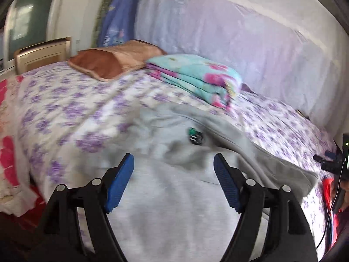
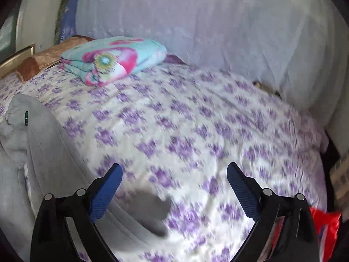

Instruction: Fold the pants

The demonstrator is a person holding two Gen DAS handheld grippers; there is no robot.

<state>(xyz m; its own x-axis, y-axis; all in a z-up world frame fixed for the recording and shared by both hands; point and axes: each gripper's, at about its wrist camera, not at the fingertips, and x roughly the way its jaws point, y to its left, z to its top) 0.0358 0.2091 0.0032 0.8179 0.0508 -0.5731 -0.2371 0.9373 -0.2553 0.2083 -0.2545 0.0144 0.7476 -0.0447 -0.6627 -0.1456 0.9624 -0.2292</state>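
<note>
Light grey pants (image 1: 174,196) lie rumpled on the bed, a small green and black badge (image 1: 195,136) on them. My left gripper (image 1: 173,159) is open just above the grey cloth, its blue pads (image 1: 120,185) spread wide and empty. In the right wrist view the pants (image 2: 32,148) run down the left side. My right gripper (image 2: 174,170) is open and empty above the purple-flowered bedsheet (image 2: 196,131), to the right of the pants. The other gripper shows at the right edge of the left wrist view (image 1: 336,163).
A folded turquoise and pink blanket (image 1: 196,76) and a brown pillow (image 1: 104,63) lie at the bed's far side. A pale curtain (image 2: 218,32) hangs behind. A wooden chair (image 1: 41,54) stands far left. Something red (image 2: 325,224) sits at the lower right.
</note>
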